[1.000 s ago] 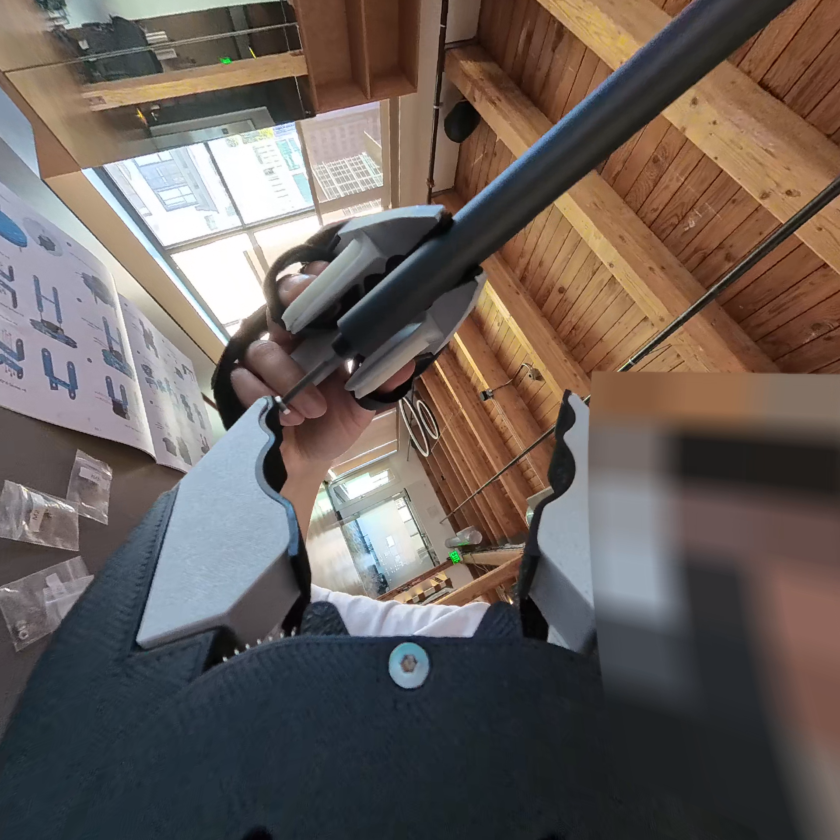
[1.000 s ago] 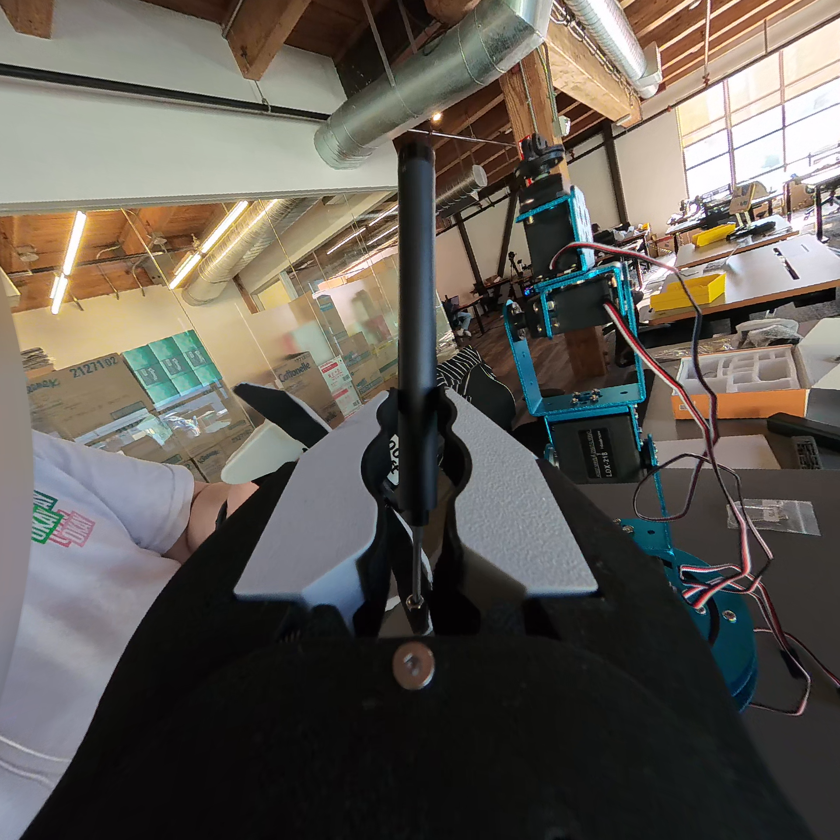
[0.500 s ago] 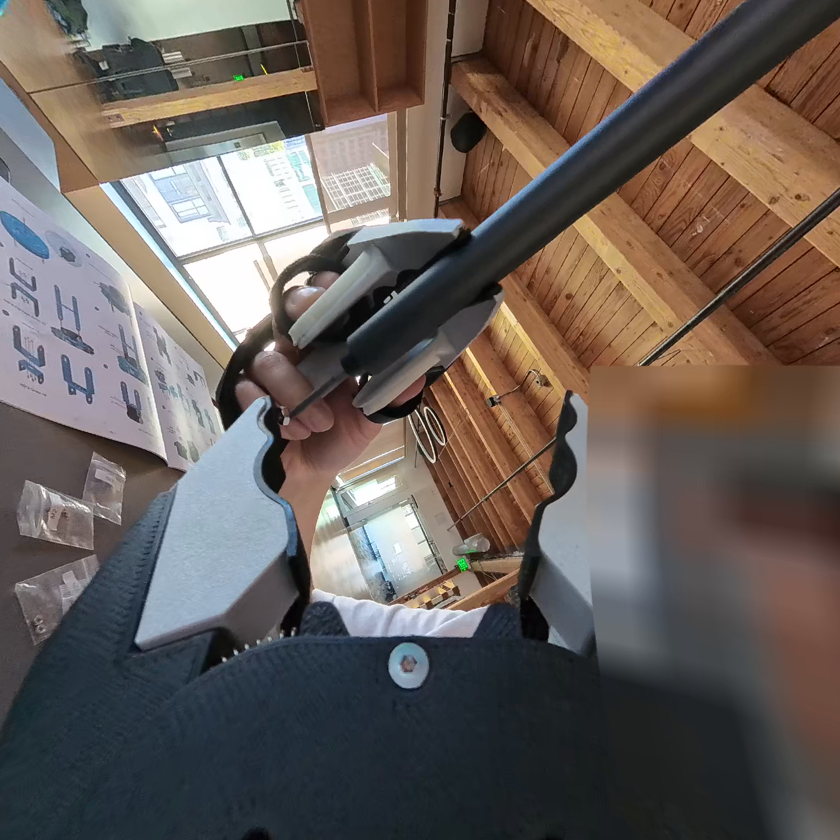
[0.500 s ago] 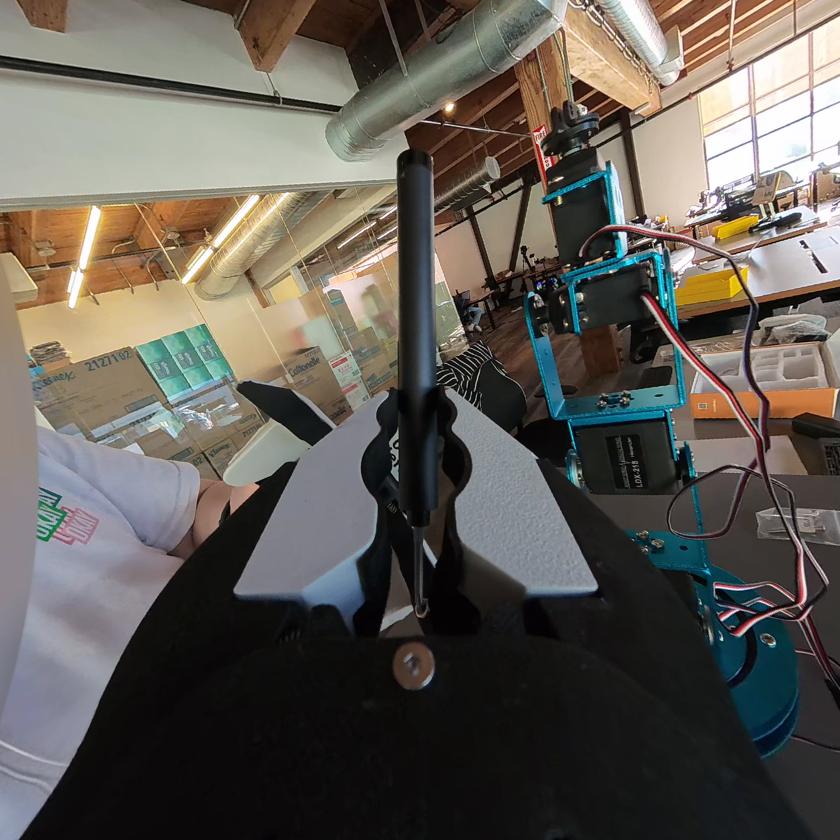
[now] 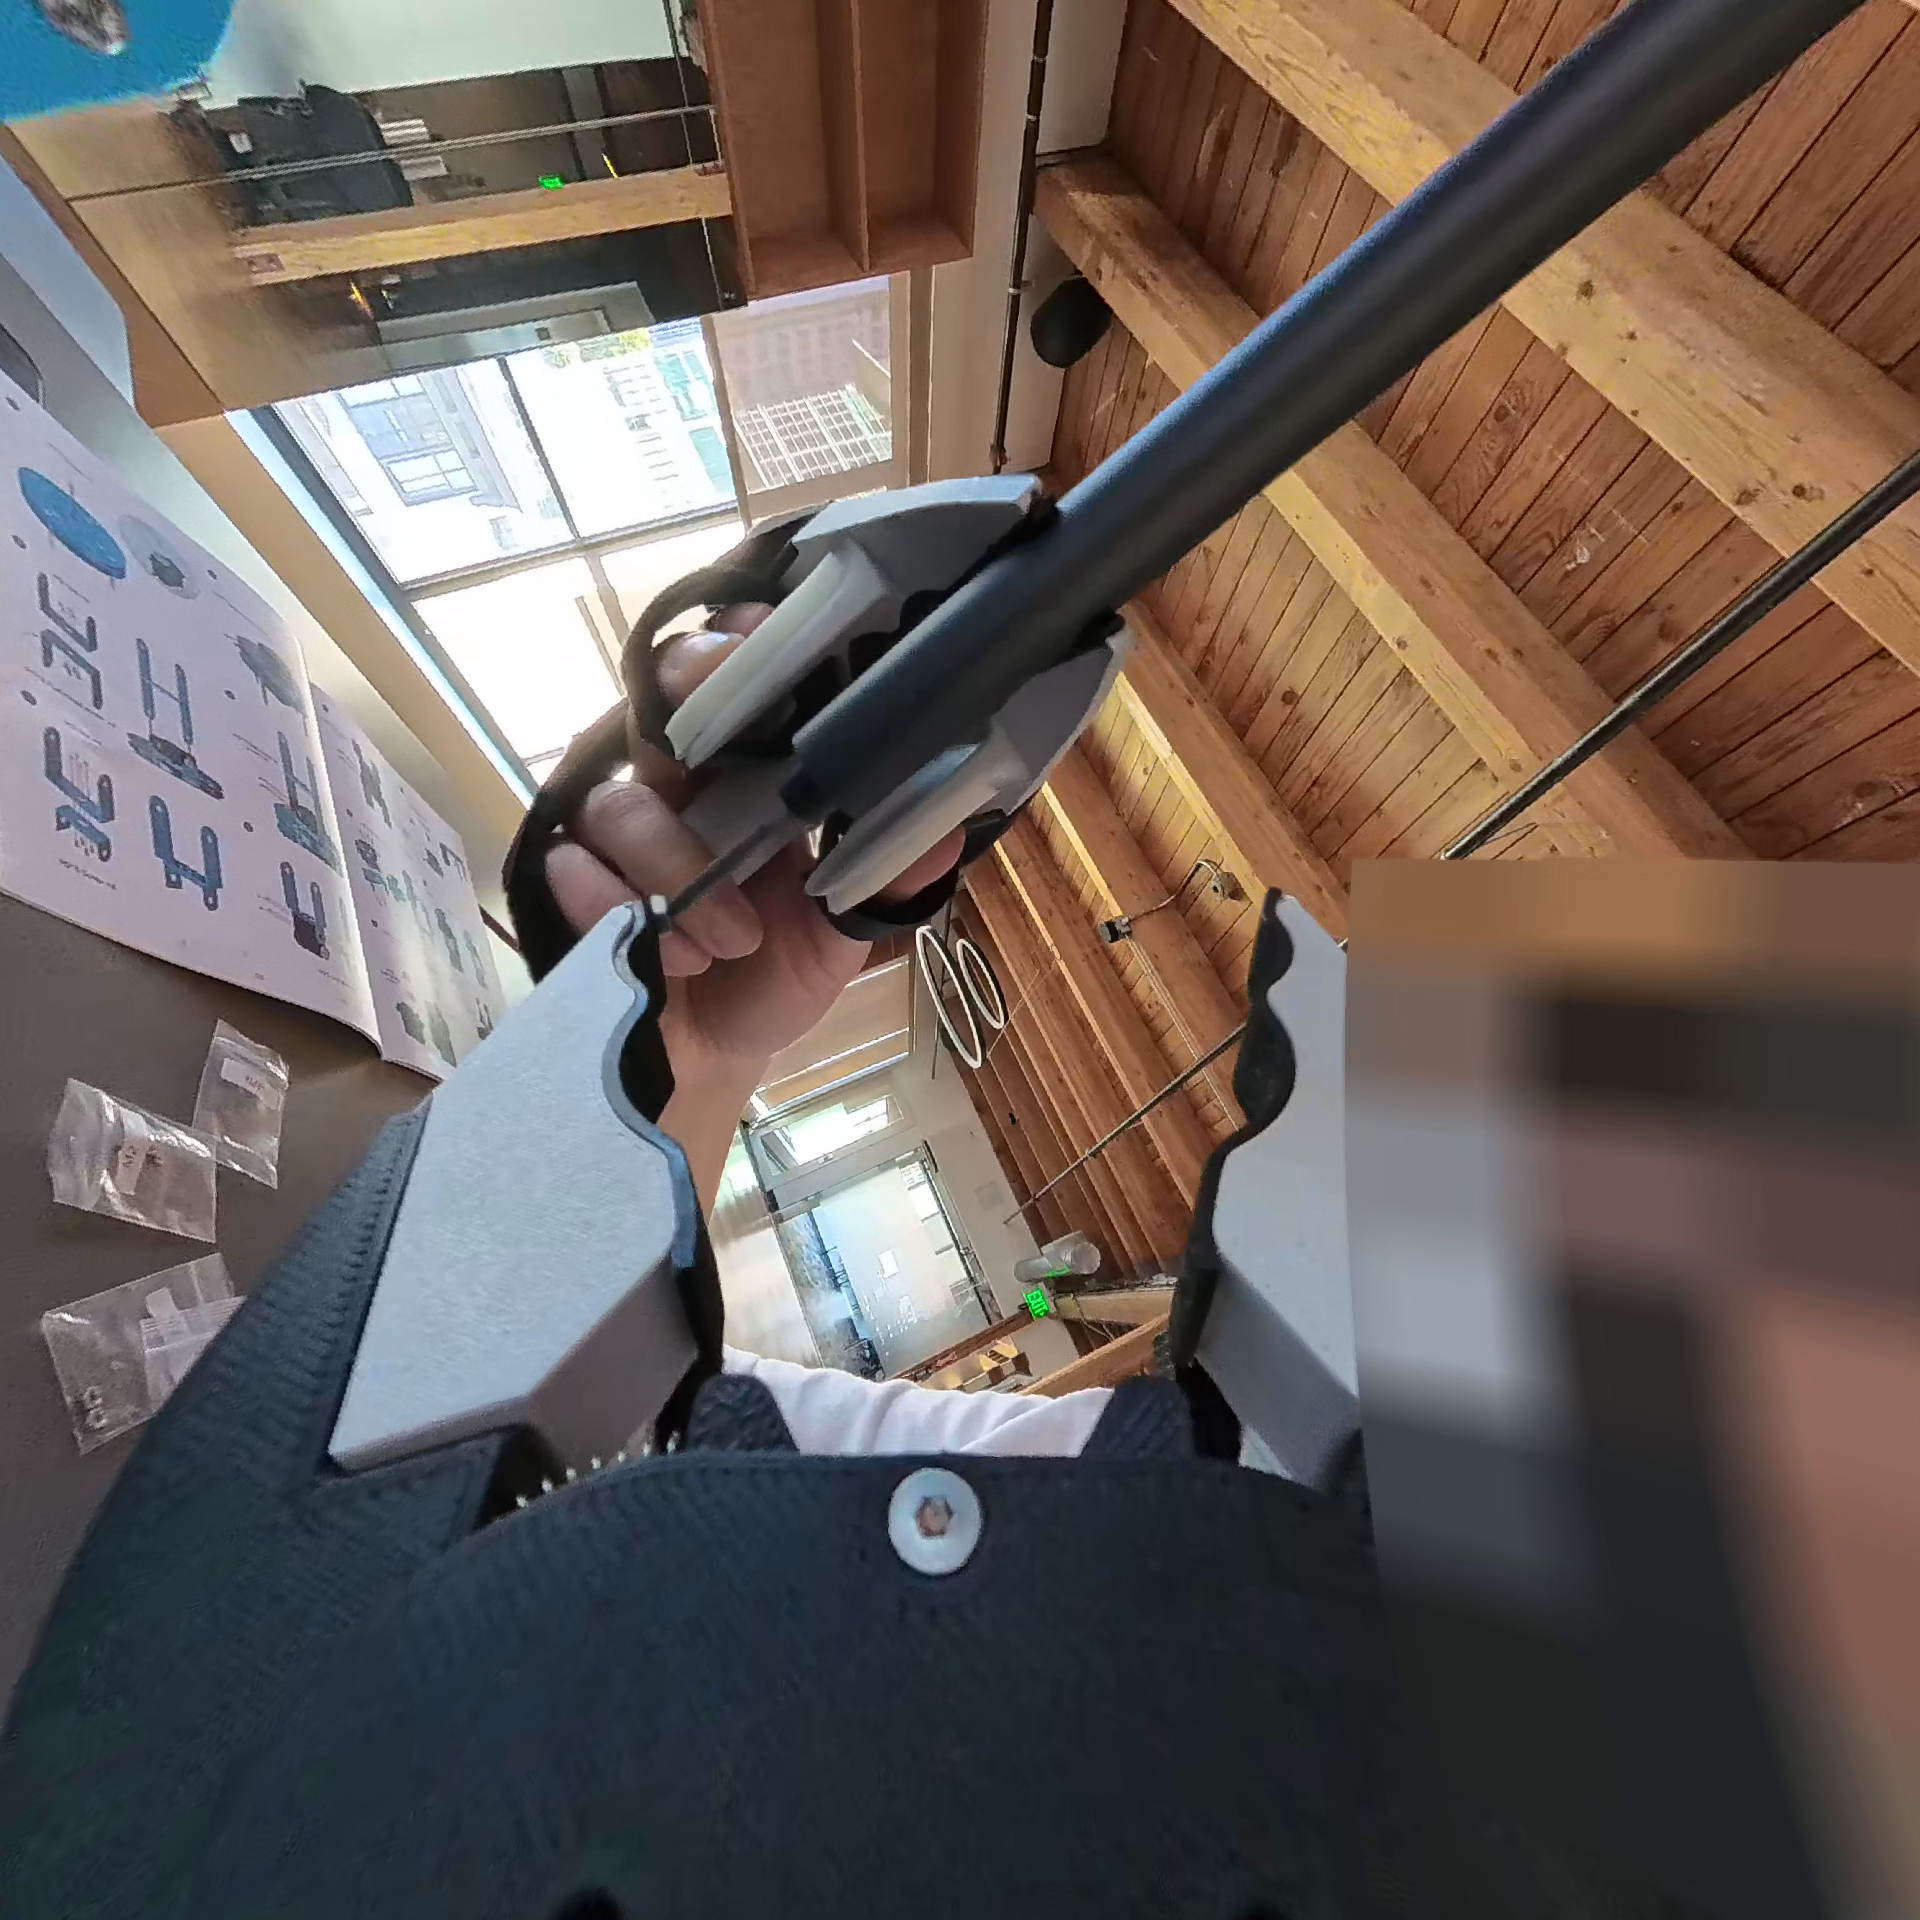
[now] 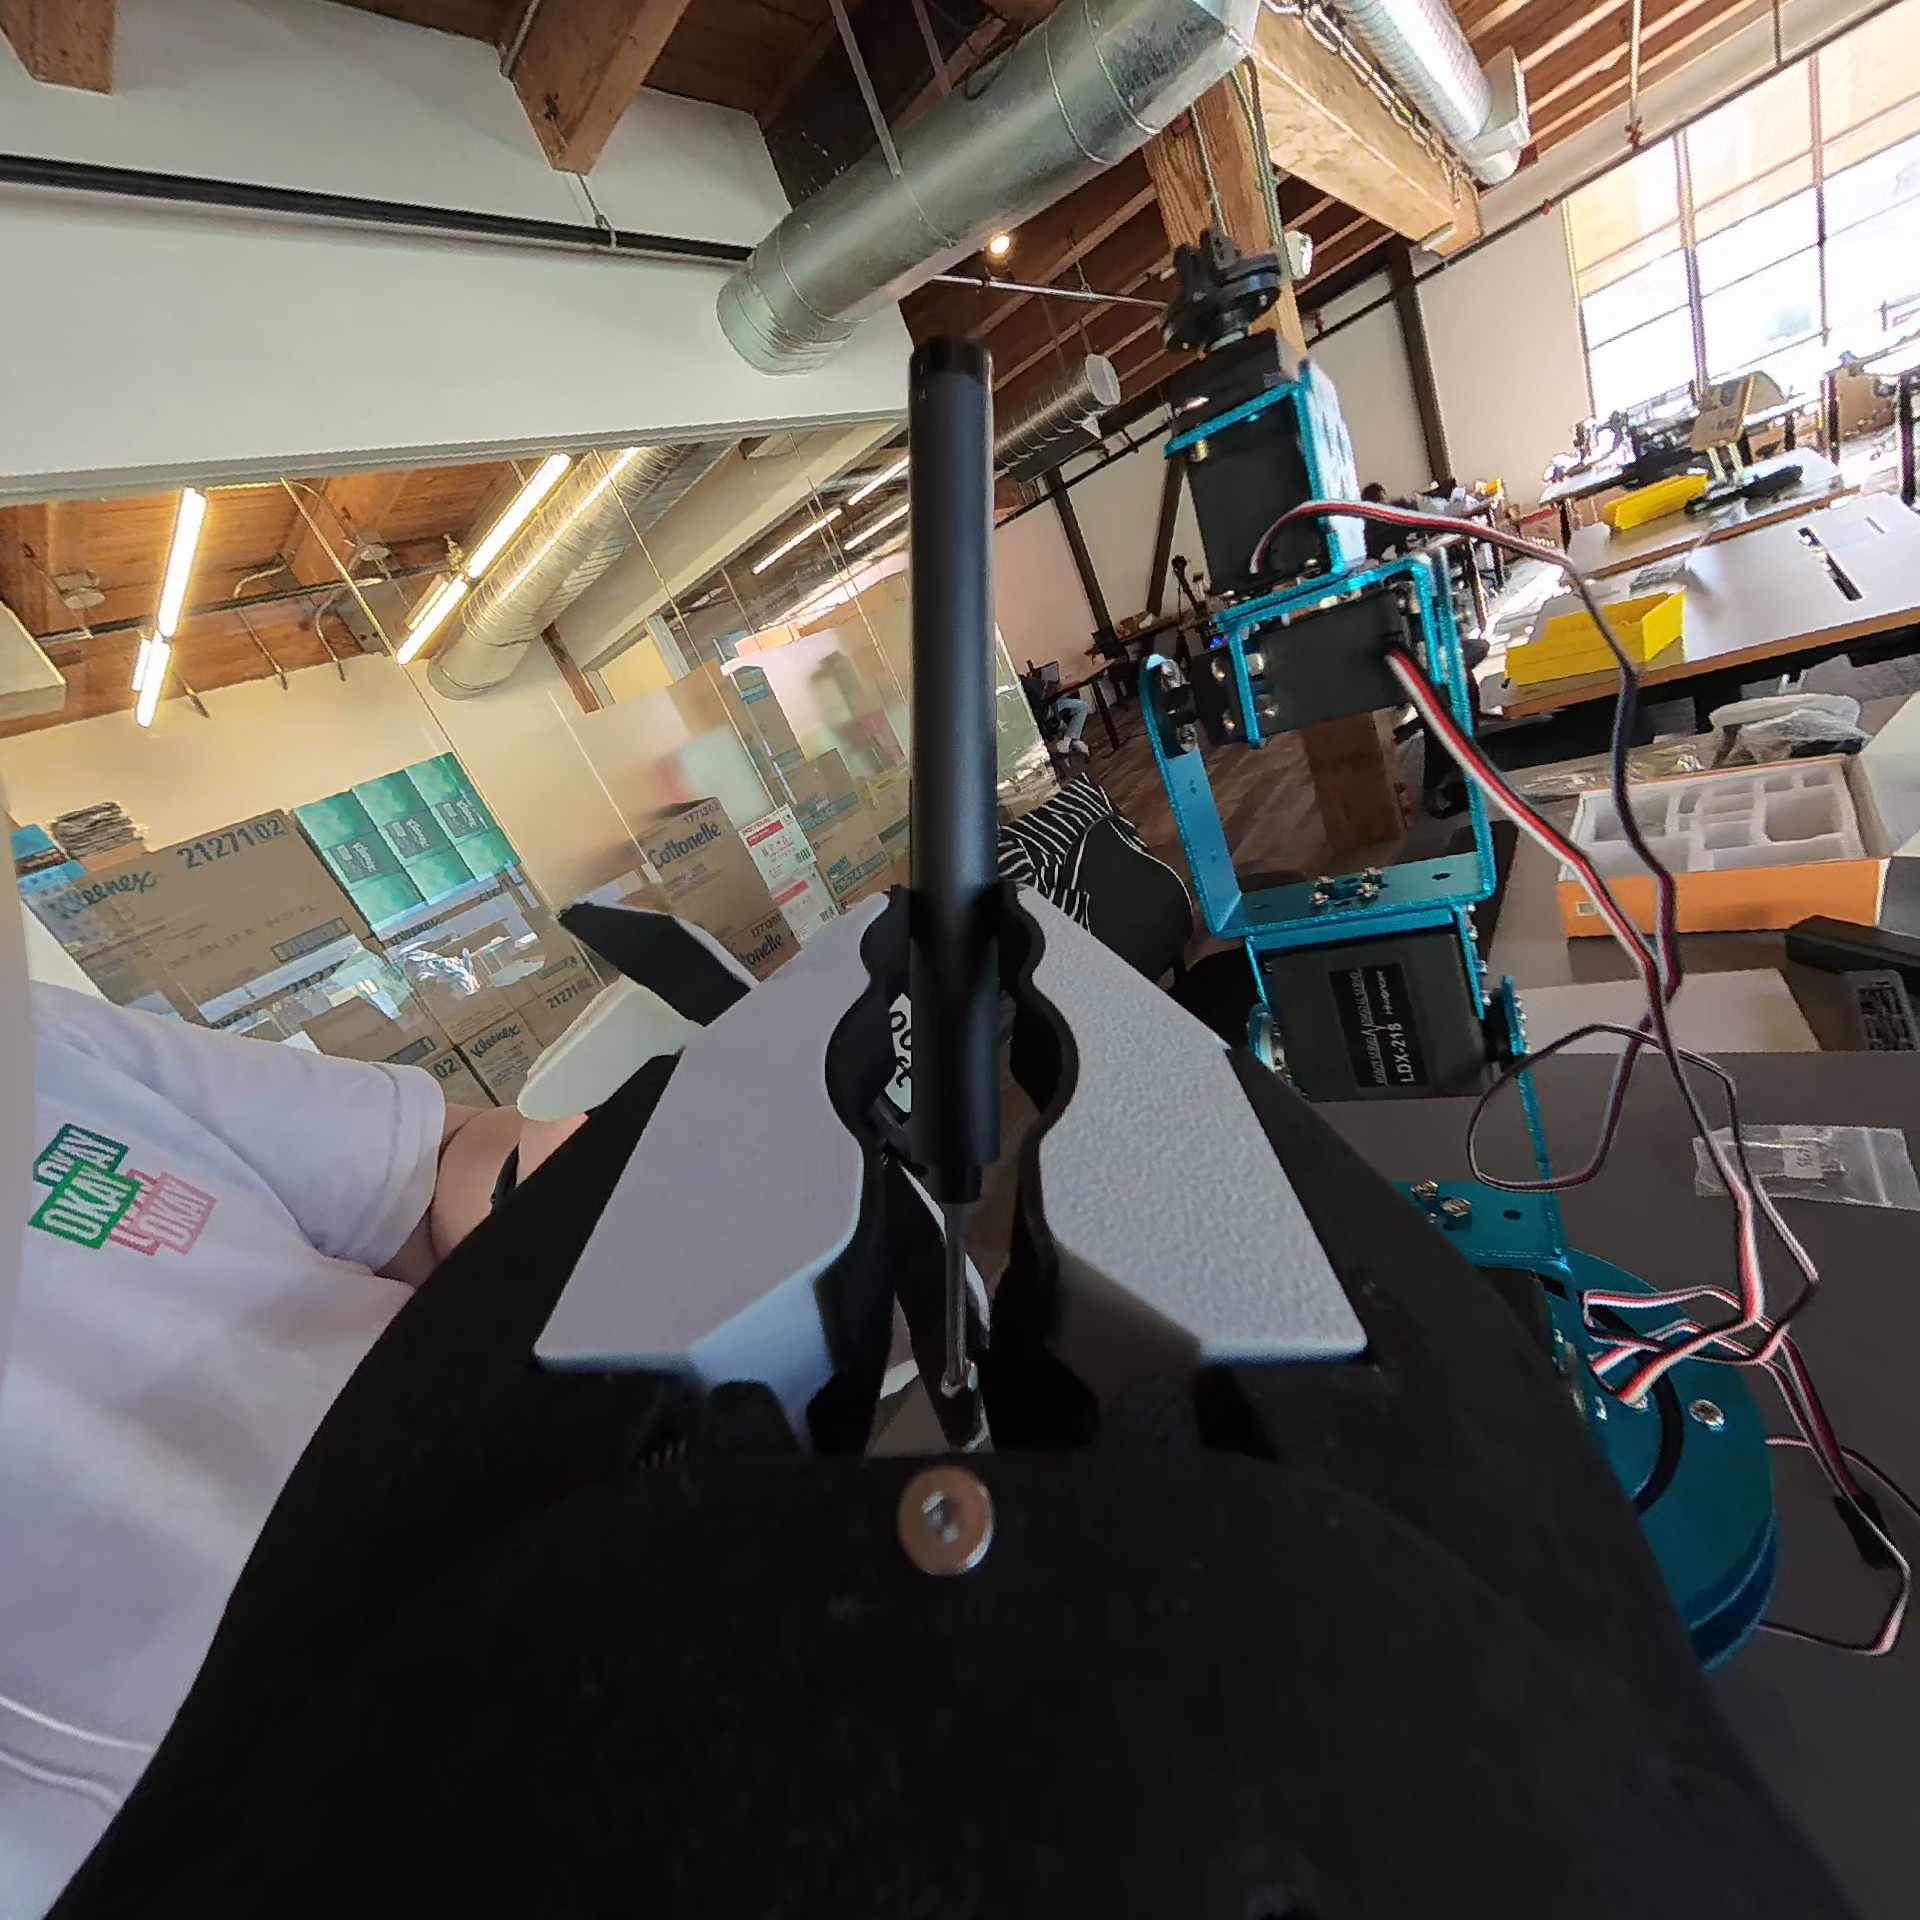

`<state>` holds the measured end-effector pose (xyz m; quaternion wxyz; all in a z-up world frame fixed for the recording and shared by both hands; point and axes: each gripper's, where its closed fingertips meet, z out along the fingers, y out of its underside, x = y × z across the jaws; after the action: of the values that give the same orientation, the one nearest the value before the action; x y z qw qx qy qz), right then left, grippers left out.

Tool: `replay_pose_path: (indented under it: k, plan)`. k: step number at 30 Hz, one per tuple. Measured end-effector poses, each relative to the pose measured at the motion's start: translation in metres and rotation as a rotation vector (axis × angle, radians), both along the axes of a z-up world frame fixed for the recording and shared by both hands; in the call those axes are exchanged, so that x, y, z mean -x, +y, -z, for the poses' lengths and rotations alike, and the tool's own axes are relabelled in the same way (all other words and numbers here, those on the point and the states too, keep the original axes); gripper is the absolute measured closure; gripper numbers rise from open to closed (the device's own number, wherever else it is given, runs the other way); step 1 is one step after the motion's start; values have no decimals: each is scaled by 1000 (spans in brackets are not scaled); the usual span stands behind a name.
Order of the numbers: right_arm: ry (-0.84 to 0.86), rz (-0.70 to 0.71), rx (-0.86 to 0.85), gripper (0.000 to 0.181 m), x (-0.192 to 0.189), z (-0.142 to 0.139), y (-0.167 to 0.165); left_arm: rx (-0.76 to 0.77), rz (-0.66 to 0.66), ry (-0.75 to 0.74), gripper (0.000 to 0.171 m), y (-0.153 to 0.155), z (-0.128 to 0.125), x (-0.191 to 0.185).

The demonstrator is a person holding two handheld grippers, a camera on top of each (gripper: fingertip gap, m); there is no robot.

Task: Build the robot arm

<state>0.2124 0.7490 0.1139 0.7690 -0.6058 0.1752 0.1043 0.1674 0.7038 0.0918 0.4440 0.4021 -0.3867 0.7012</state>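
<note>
Printed booklet [image 5: 177,769] lies beside the open left hand-held gripper [image 5: 951,1023].

Left wrist view tilts up toward the ceiling beams [image 5: 1455,436], close behind its own fingers [image 5: 540,1195]. Right wrist view looks level across the workshop. Both share the black screwdriver [image 5: 1195,520] [image 6: 951,748].

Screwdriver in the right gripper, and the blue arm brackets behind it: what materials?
Screwdriver: handle looks like matte black metal or plastic, evenly dull; thin shaft is bright steel, glinting. Right gripper is clamped on it.
Blue arm brackets: likely anodised aluminium sheet, given the metallic blue sheen, thin folded edges and screw holes.
</note>
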Motion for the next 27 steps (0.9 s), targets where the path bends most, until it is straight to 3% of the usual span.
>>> replay_pose_path:
  k: [10, 27]
  plan:
    - [92, -19, -31, 166, -3, 2, 1, -19, -21, -30, 67, 0, 3, -1]
    - [153, -52, -98, 167, -2, 1, 13, -121, -29, -106, 112, 2, 22, 3]
